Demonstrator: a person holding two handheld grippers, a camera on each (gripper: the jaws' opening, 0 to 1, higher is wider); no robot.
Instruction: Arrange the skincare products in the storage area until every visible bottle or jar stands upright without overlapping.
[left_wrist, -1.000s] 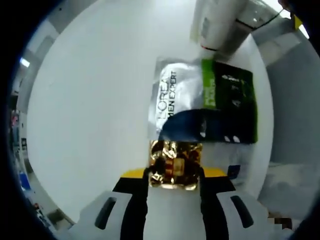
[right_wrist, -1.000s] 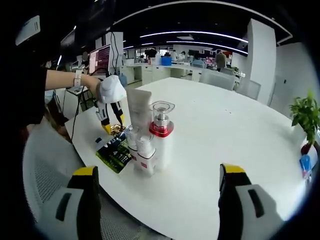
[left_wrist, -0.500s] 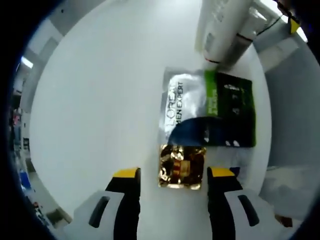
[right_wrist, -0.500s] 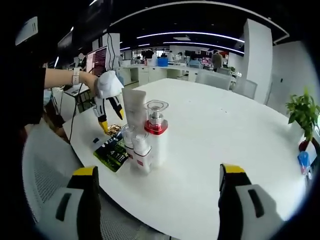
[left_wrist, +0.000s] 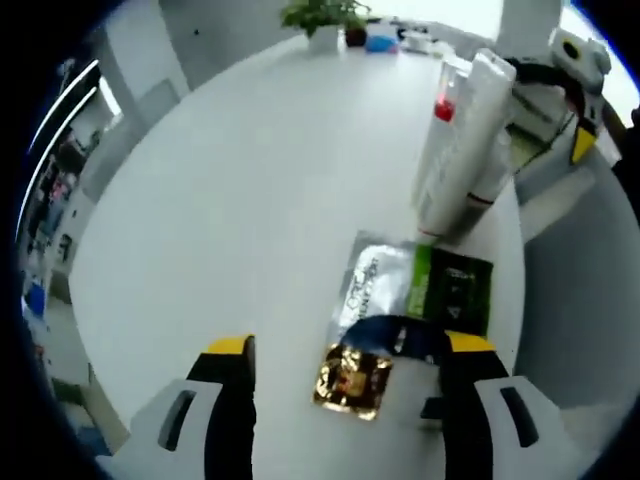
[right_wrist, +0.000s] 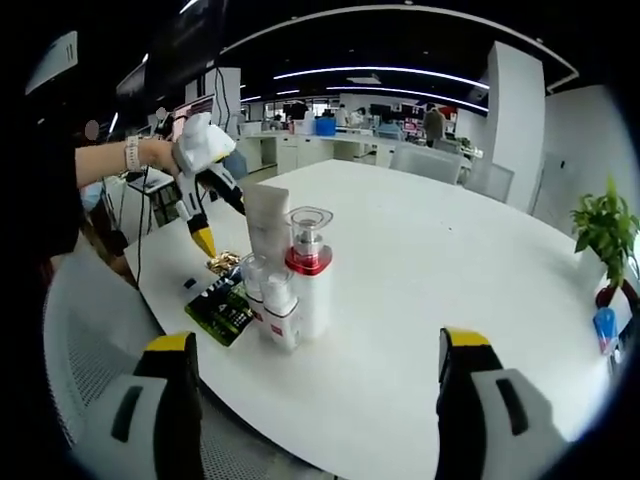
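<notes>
Left gripper (left_wrist: 345, 350) held spread above table (left_wrist: 230, 200), nothing pinched; gold sachet (left_wrist: 351, 379) seen flat between jaws, silver-green sachet (left_wrist: 418, 290) just beyond, touching it; upright bottle cluster (left_wrist: 462, 150) farther on. Right gripper (right_wrist: 310, 350) spread, empty, well short of cluster

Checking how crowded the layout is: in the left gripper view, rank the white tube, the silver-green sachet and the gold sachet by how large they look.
1. white tube, though it stands farther off, so its lead over the next is unsure
2. silver-green sachet
3. gold sachet, clearly smallest
</notes>
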